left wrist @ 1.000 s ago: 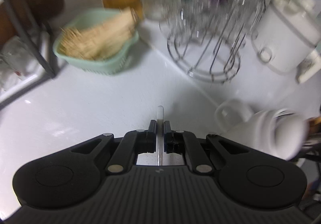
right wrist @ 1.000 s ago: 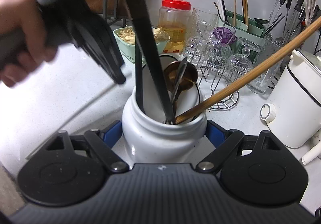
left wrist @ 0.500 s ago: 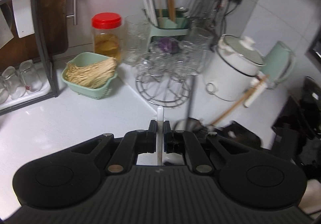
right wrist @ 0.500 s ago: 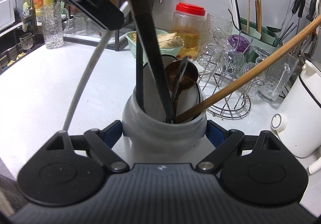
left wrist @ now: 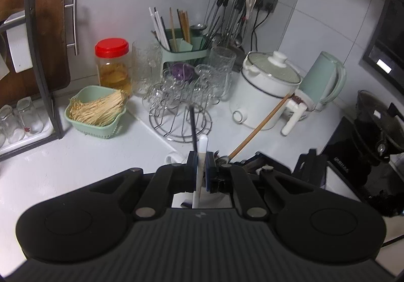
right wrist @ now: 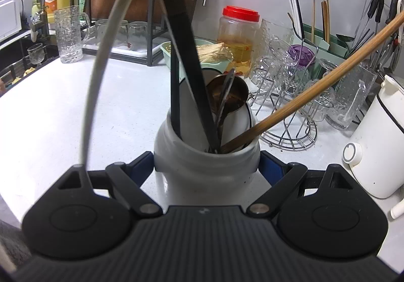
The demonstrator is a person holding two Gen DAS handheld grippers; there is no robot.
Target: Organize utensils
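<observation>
Right tongs (right wrist: 207,163) clamp the round white ceramic utensil jar (right wrist: 205,173) by its sides, blue pads w/ the jar's neck between them; jar stands on the white table (right wrist: 50,110). In the jar, just ahead of the right tongs: wide black flat handle (right wrist: 188,54) leaning up-left, thin black handle (right wrist: 174,95) beside it, metal ladle (right wrist: 227,95) w/ brownish bowl, long bamboo-coloured wooden stick (right wrist: 315,90) slanting up to the right.

Left tongs (left wrist: 201,168) pinched nearly closed on a slim white plastic utensil handle (left wrist: 200,168); its rounded tip pokes just past the pads. From the right wrist cam that white handle (right wrist: 101,62) curves down at the left of the jar, outside it.

Beyond the left tongs on the table: mint green plastic basket (left wrist: 97,115) full of pale thin sticks, clear jar w/ red lid (left wrist: 112,64) holding yellowish contents, wire rack of upturned glasses (left wrist: 181,97), mint green caddy (left wrist: 183,53) w/ chopsticks upright. Further right: white lidded cooker pot (left wrist: 265,90).
</observation>
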